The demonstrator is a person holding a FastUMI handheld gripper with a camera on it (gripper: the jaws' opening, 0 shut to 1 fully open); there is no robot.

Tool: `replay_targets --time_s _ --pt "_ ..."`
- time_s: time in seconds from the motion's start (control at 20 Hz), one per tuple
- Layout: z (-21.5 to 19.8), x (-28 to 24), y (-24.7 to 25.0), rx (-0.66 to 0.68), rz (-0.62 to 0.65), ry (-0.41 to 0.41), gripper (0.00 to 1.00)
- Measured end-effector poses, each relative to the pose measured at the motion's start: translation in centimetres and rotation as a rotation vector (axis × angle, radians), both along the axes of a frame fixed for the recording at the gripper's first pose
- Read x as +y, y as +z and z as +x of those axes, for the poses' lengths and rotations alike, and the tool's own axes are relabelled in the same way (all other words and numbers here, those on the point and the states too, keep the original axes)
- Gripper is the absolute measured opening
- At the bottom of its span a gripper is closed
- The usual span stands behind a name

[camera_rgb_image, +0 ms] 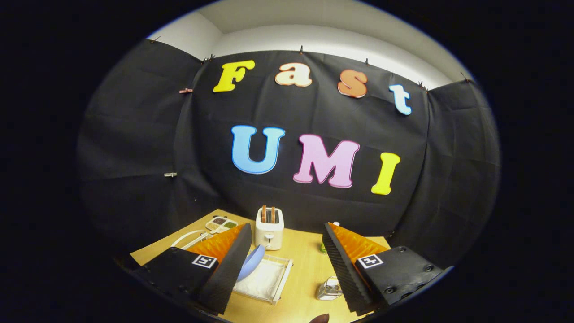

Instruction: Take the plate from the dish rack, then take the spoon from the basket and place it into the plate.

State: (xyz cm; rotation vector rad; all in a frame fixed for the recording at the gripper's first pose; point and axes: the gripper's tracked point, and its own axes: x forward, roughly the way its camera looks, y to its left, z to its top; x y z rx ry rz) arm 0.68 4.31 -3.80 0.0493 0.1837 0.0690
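Note:
My gripper (pixel 287 269) is open, its two fingers spread wide above a wooden table (pixel 309 251). A light blue plate (pixel 251 264) stands on edge in a white dish rack (pixel 265 280), just beside the left finger (pixel 233 264) and partly hidden by it. Nothing is between the fingers. A small clear container (pixel 328 289) sits on the table close to the right finger (pixel 341 264); I cannot tell whether it is the basket, and I cannot make out a spoon.
A white toaster (pixel 269 228) with two slices in it stands beyond the rack. A white compartment tray (pixel 220 223) with food lies far left. A small green object (pixel 323 246) peeks out behind the right finger. A dark rounded shape (pixel 319 318) shows at the near edge.

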Motion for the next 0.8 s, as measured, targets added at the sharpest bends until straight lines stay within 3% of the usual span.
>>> replay_targets --time_s 0.45,0.8 --pt "5.4 6.6 -9.5 0.371 0.043 0.032 0.92" --pt "10.1 8.7 -19.5 0.597 0.033 -0.061 0.86"
